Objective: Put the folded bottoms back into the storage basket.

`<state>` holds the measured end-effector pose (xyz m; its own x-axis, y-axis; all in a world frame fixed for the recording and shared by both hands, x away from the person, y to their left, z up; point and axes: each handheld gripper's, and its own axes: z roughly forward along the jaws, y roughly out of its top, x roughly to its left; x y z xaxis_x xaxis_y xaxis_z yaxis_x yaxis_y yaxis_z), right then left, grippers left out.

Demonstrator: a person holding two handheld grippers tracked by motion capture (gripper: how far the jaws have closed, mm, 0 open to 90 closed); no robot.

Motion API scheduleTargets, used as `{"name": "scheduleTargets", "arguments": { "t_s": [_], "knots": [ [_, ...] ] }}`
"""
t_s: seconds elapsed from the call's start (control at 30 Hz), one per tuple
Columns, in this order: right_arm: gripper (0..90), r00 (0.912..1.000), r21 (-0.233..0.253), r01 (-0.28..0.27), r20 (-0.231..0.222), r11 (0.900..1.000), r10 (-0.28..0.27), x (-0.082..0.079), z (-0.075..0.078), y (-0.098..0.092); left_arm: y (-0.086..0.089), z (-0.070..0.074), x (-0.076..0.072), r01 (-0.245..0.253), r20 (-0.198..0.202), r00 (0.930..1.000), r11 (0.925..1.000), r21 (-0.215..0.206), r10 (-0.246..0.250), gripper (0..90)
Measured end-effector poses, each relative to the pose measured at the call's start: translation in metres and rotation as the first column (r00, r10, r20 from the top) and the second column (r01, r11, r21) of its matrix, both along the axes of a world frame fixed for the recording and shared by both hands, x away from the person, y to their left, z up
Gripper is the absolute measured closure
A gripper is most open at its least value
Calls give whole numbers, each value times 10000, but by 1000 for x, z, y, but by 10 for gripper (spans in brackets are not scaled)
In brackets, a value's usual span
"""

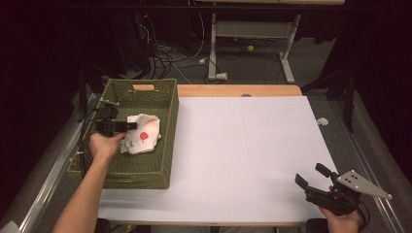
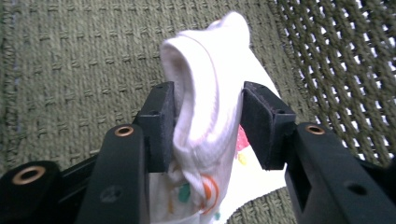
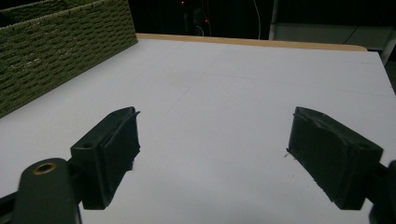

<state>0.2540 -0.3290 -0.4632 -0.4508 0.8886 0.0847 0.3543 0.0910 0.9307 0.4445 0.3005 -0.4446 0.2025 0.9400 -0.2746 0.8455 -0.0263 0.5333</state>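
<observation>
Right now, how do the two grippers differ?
The left gripper sits inside the green basket, jaws around a white cloth; the right gripper is over the bare white table, near its front corner. The left's jaws stand narrow; the right's stand wide open and hold nothing. Both have black jaws.

Tongs (image 2: 208,126) pinch a white cloth (image 2: 210,93) (over green basket (image 2: 70,70)).

High view above the near edge, facing forward and down on the whole surface (image 1: 243,155), left gripper view close inside the basket (image 2: 70,70), right gripper view low over the surface, basket wall shared at upper left.
</observation>
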Motion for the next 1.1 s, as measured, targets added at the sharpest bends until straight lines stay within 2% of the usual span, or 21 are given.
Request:
{"name": "scheduleTargets", "arguments": {
  "t_s": [0.2,0.47,0.87,1.1],
  "knots": [
    [169,10000,9,13,-8,10000,-13,0,0,0,-1,4,-2,-52,314,9995,10000,68,50,433],
    [169,10000,11,15,-15,10000,-15,0,0,0,0,9,-5,-100,591,9982,9998,178,89,377],
    [169,10000,2,0,-12,10000,0,0,0,0,3,19,-13,-98,1148,9934,9999,39,93,359],
    [169,10000,-11,-9,-4,10000,9,0,0,0,3,25,-19,91,1417,9899,10000,3,-91,349]
  ]
}}
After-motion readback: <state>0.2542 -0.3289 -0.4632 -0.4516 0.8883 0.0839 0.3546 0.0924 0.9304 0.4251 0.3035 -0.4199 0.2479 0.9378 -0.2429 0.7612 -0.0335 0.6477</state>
